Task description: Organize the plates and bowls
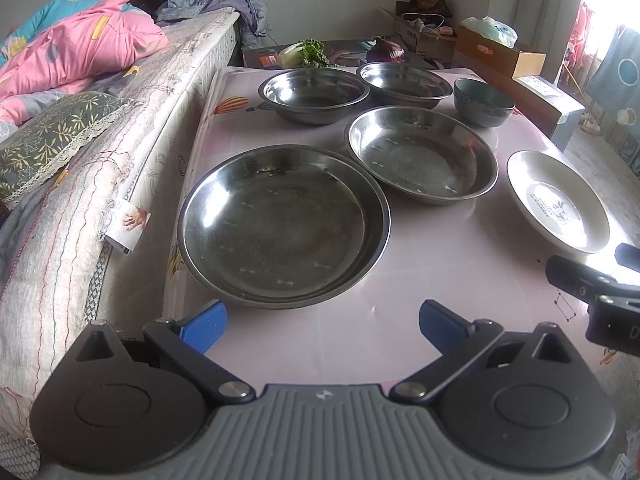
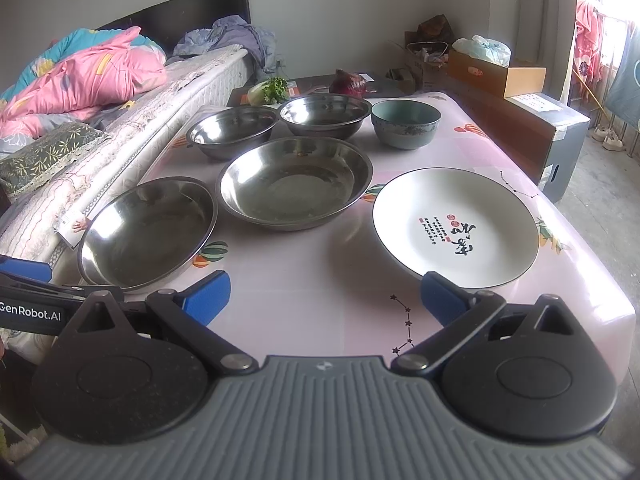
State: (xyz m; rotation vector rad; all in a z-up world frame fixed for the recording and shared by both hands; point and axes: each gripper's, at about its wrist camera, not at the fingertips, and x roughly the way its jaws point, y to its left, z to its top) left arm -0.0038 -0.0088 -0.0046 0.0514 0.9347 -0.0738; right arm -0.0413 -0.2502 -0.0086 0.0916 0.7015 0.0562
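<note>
On a pink table (image 1: 400, 280) (image 2: 320, 272) lie two wide steel plates, a near one (image 1: 282, 226) (image 2: 148, 232) and a middle one (image 1: 422, 154) (image 2: 294, 182). Behind them stand two steel bowls, left (image 1: 314, 94) (image 2: 232, 130) and right (image 1: 406, 82) (image 2: 326, 114), and a teal ceramic bowl (image 1: 482, 102) (image 2: 406, 122). A white plate with printed characters (image 1: 558, 200) (image 2: 456, 226) sits at the right. My left gripper (image 1: 322, 326) hovers open just before the near steel plate. My right gripper (image 2: 324, 298) hovers open over bare table, its right finger by the white plate's near rim.
A bed with a mattress (image 1: 120, 152) (image 2: 120, 136) and pink quilt (image 1: 80, 48) presses against the table's left edge. Greens (image 1: 312, 52) (image 2: 274, 90) and a purple cabbage (image 1: 388, 51) (image 2: 348, 82) lie beyond the far edge. Cardboard boxes (image 1: 500, 50) (image 2: 520, 120) line the right side.
</note>
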